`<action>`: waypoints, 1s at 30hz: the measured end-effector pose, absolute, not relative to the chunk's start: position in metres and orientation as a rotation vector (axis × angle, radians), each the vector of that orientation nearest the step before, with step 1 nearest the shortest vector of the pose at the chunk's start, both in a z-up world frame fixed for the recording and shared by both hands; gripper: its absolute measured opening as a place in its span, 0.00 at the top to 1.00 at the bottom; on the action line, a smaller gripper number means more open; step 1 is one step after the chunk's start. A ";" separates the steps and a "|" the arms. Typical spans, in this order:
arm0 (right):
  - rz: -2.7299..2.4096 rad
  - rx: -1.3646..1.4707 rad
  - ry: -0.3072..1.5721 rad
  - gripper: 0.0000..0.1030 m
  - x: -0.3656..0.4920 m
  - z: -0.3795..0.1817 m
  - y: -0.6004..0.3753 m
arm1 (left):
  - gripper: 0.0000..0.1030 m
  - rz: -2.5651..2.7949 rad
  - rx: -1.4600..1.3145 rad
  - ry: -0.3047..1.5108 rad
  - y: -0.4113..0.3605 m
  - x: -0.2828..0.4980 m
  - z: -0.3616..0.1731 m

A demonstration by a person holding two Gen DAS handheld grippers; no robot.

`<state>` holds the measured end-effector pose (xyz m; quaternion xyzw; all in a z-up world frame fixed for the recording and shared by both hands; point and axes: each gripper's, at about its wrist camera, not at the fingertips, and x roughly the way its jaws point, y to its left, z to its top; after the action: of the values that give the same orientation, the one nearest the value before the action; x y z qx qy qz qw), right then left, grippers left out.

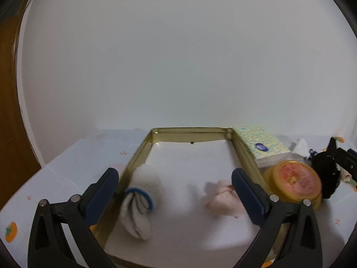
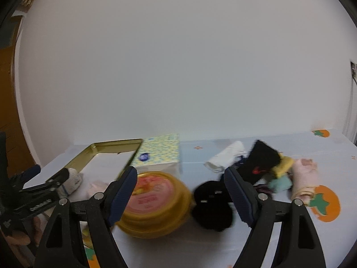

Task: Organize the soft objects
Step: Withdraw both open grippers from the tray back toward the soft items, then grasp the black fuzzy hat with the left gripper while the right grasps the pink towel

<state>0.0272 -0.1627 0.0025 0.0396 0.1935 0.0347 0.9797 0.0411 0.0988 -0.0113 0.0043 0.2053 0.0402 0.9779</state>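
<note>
My left claw [image 1: 175, 187] gapes over the gold tin [image 1: 191, 131]; my right claw [image 2: 180, 187] hangs apart, empty, above black socks [image 2: 212, 203].

Soft, even indoor light, no glare; faint shadows on white tray floor [image 1: 189, 163]. Motion blur on nearby objs, esp. right view. Heavy fisheye bend, dark vignette at corners.

We face a plain white wall [image 2: 178, 67], evenly lit and bare across most of both views. At the far left we see a brown wooden door or panel [image 1: 9, 111]. On the right edge a wall socket with a cable [image 2: 353, 67] shows. Below, the counter [image 2: 290, 143] carries a pale blue cloth printed with orange persimmons.
</note>
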 end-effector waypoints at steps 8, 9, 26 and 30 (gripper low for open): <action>-0.025 0.102 0.401 0.20 0.021 0.003 -0.212 | 0.01 0.009 0.032 0.376 0.072 0.030 -0.009; -0.035 0.105 0.402 0.20 0.020 0.003 -0.217 | 0.01 0.002 0.033 0.376 0.070 0.030 -0.009; -0.190 0.181 0.416 0.20 -0.003 0.007 -0.308 | 0.01 -0.237 0.126 0.371 -0.027 0.011 -0.009; -0.211 0.231 0.419 0.20 -0.006 0.007 -0.327 | 0.01 -0.292 0.182 0.361 -0.063 0.009 -0.007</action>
<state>-0.0059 -0.3273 0.0072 0.1141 0.2073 -0.1042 0.9660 0.0093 -0.0626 -0.0073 0.0903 0.1788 -0.1444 0.9690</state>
